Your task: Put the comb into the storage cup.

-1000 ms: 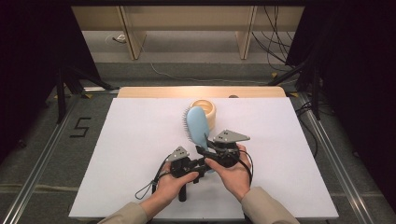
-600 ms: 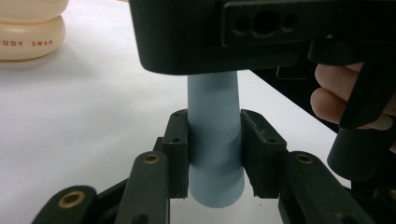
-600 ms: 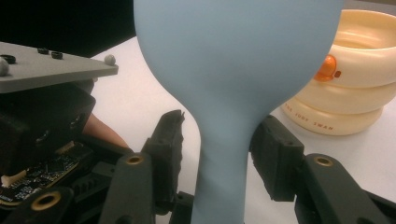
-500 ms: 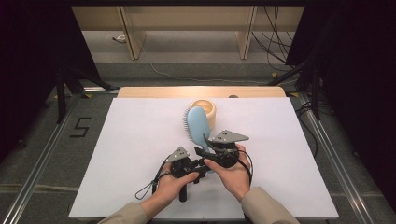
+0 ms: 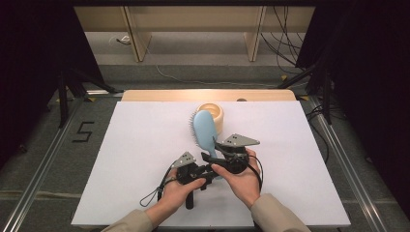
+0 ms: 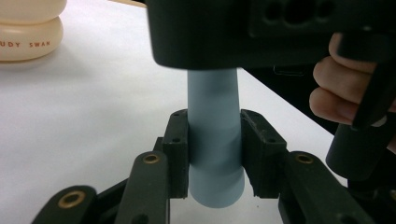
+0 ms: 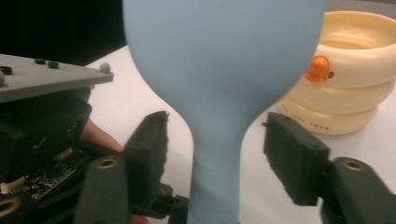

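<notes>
My left gripper (image 6: 215, 154) has its jaws clamped on the near end of the blue hairbrush's (image 5: 204, 130) handle, pads pressed against both sides. My right gripper (image 7: 217, 140) straddles the handle a little farther up, near the neck; its jaws have just been opening, and both pads now stand clear of the handle with a gap on each side. The brush lies near the middle of the white desk (image 5: 135, 145), head pointing to the far side, bristles facing left. Just right of the head, at the far side, sits a cream ringed container (image 5: 212, 112) with an orange spot.
</notes>
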A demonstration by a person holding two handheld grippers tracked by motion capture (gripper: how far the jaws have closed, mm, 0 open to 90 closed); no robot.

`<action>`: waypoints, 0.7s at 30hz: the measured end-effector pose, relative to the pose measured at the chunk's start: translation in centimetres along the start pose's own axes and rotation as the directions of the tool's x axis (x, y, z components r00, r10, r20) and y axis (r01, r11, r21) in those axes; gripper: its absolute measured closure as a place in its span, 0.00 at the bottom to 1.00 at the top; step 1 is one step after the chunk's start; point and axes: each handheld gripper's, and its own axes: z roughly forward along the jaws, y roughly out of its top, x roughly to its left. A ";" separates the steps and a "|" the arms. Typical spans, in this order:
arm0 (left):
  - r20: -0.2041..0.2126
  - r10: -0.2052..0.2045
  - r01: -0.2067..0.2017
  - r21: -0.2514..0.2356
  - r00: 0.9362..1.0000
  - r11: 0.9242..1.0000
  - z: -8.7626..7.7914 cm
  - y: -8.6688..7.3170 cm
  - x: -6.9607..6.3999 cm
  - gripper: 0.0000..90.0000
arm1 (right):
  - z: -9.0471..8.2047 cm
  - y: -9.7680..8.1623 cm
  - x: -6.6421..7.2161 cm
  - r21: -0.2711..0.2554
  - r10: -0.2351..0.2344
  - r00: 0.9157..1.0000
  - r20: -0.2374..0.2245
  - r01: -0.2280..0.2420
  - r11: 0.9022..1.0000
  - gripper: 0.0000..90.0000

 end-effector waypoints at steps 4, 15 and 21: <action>0.000 0.000 0.000 0.000 1.000 1.000 0.0 0.0 0.0 0.71 | -0.2 -0.1 -0.2 0.002 0.018 1.000 0.001 -0.018 1.000 0.32; -0.002 0.003 -0.003 -0.001 1.000 1.000 0.0 0.0 0.0 0.71 | -1.5 0.2 -0.5 -0.043 0.011 1.000 -0.016 -0.012 0.999 0.18; -0.001 0.004 -0.004 -0.002 1.000 1.000 0.0 0.0 0.0 0.71 | -1.9 0.6 -0.6 -0.069 0.012 1.000 -0.020 -0.013 0.998 0.18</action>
